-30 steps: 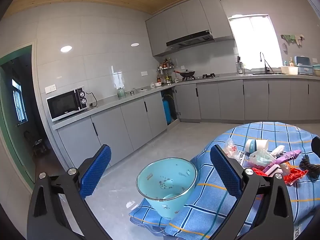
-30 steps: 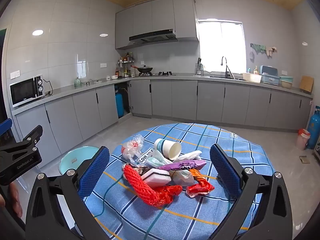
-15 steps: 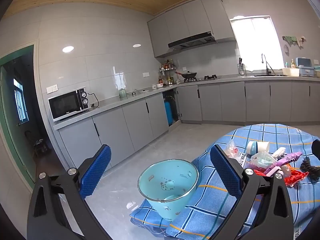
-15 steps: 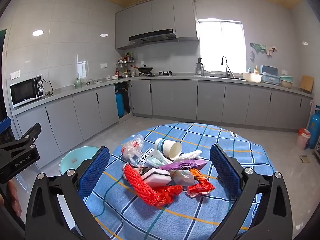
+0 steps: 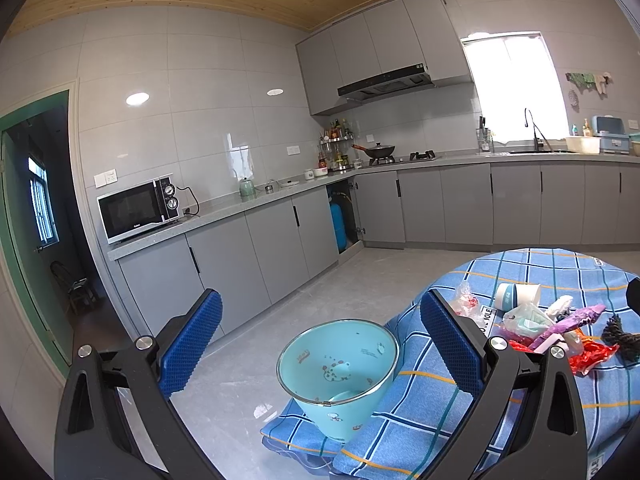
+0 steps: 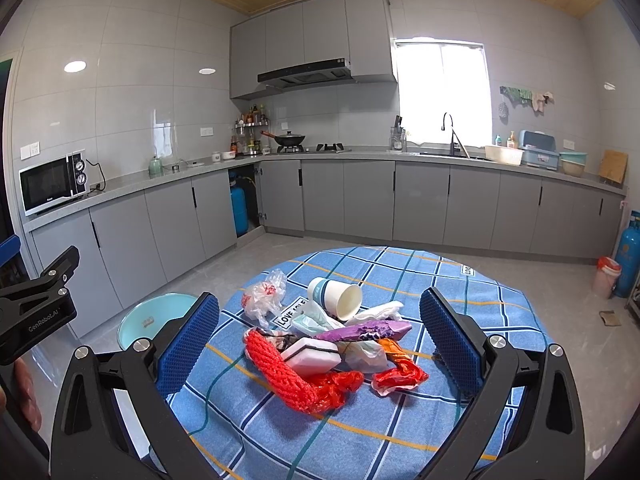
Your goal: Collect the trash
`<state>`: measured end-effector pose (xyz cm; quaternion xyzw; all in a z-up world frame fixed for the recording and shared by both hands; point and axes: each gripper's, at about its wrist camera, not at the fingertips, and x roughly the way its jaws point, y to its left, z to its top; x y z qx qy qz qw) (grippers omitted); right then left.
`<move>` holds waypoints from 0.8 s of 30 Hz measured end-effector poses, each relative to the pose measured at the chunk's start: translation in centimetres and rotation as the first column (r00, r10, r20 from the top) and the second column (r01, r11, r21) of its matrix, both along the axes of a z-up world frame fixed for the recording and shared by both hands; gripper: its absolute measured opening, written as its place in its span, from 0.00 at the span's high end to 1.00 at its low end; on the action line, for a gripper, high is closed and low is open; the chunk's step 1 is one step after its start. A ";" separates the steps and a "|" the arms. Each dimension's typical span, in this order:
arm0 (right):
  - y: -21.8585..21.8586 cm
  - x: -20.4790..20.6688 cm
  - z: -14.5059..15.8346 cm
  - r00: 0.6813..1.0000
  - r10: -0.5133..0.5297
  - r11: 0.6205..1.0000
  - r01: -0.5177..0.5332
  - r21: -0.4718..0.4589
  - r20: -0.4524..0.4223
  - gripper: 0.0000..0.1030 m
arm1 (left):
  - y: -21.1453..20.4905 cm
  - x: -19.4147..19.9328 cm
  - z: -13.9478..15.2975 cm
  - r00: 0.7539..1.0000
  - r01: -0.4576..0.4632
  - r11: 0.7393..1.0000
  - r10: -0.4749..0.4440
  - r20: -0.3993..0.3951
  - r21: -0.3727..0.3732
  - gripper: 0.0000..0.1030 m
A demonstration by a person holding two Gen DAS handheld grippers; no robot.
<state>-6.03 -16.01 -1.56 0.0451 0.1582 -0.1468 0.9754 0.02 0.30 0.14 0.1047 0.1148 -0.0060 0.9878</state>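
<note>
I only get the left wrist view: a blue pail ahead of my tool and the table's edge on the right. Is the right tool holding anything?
Observer: No. The right tool is open with nothing in it, and it faces the trash pile on the table.
Operator: Which piece lies nearest to it?
Observer: A red net bag at the pile's near edge, with a white sponge lying against it.
Operator: Is there anything on the floor past the table?
Observer: A small bin with a red liner stands beside a blue gas cylinder at the far right.
</note>
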 end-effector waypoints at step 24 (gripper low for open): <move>-0.6 -0.4 0.0 1.000 -0.002 1.000 0.002 0.001 0.001 0.04 | 0.3 0.1 0.0 1.000 -0.006 1.000 0.007 0.006 -0.004 0.05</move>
